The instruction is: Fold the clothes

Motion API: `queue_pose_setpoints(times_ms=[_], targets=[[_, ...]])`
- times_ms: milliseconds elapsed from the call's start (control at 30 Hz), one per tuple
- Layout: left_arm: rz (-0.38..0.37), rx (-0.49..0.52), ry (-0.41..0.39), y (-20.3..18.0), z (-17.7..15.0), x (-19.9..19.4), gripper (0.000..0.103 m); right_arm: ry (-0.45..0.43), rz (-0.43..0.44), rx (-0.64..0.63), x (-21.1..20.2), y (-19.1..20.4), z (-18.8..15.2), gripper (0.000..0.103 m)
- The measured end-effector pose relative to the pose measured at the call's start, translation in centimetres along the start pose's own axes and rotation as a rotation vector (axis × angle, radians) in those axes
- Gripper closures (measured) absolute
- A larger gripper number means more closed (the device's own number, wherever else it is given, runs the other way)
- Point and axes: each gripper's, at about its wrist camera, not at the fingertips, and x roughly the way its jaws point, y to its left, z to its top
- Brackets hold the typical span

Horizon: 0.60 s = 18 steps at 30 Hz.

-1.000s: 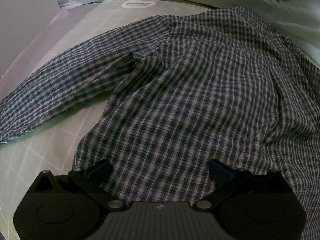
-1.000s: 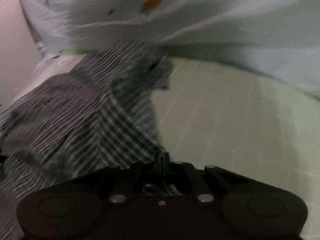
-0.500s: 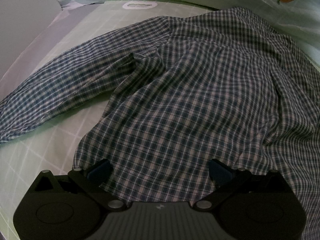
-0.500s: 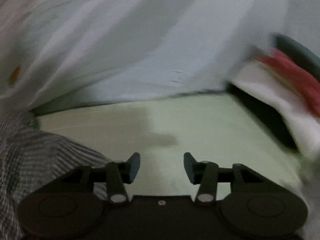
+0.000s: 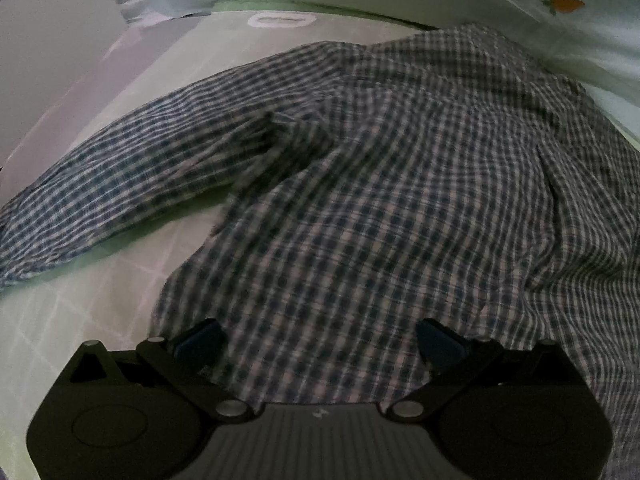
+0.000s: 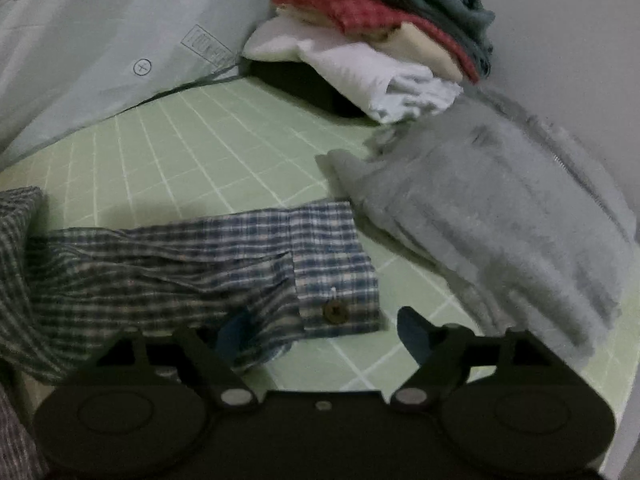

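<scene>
Dim, soft light in both views.
Fisheye corners go black; the right view smears, grey garment [image 6: 492, 216] fuzzy.

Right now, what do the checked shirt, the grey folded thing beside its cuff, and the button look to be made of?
Checked shirt: thin woven cloth, likely cotton; matte, with fine creases. Grey folded garment: thick, fuzzy knit or fleece, judging by its soft blurred nap, though the view is blurry. Button: dark brown, slightly shiny; plastic or wood, too small to tell.

Left wrist camera looks steeply down, close over the shirt [image 5: 360, 208] body; right wrist camera faces its cuff [image 6: 336, 272] and stacked clothes [image 6: 372, 44]. Both share the shirt and mat [image 6: 208, 152].
</scene>
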Motion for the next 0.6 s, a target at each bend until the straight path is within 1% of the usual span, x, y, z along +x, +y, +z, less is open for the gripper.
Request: queue_pose_setpoints(times_ms=[33,67,133,233,367,400,467,533,567,600], targets=[[0.006,-0.019,-0.012,0.3,-0.1,-0.5,0.000,0.001,0.023,0.016,0.3,-0.1,0.0,0.027],[0.006,-0.038,-0.025,0.8,-0.3,-1.1,0.000,-0.007,0.036,0.024,0.2,-0.3,0.0,0.052],[0.007,-0.075,-0.052,1.7,-0.8,-2.3,0.000,-0.021,0.058,0.027,-0.3,-0.6,0.1,0.079],[0.039,-0.081,-0.082,2.6,-1.8,-3.6,0.000,-0.084,0.017,0.041,-3.2,-1.3,0.1,0.082],[0.075,-0.060,-0.107,3.1,-3.1,-4.9,0.000,-0.194,-0.072,0.058,-8.2,-3.0,-0.9,0.082],[0.079,-0.063,-0.110,3.3,-3.4,-5.2,0.000,-0.196,-0.091,0.058,-8.6,-3.4,-1.3,0.082],[0.075,-0.076,-0.109,3.9,-3.9,-5.5,0.000,-0.134,-0.096,0.070,-7.5,-4.6,-2.2,0.081],[0.085,-0.077,-0.108,4.5,-4.5,-5.7,0.000,-0.030,-0.082,0.095,-6.0,-5.5,-3.3,0.077],[0.097,-0.070,-0.108,5.0,-4.8,-5.8,0.000,0.005,-0.075,0.098,-5.7,-5.7,-3.7,0.071],[0.110,-0.062,-0.110,5.4,-5.0,-5.9,0.000,0.011,-0.078,0.094,-6.0,-5.7,-4.2,0.065]])
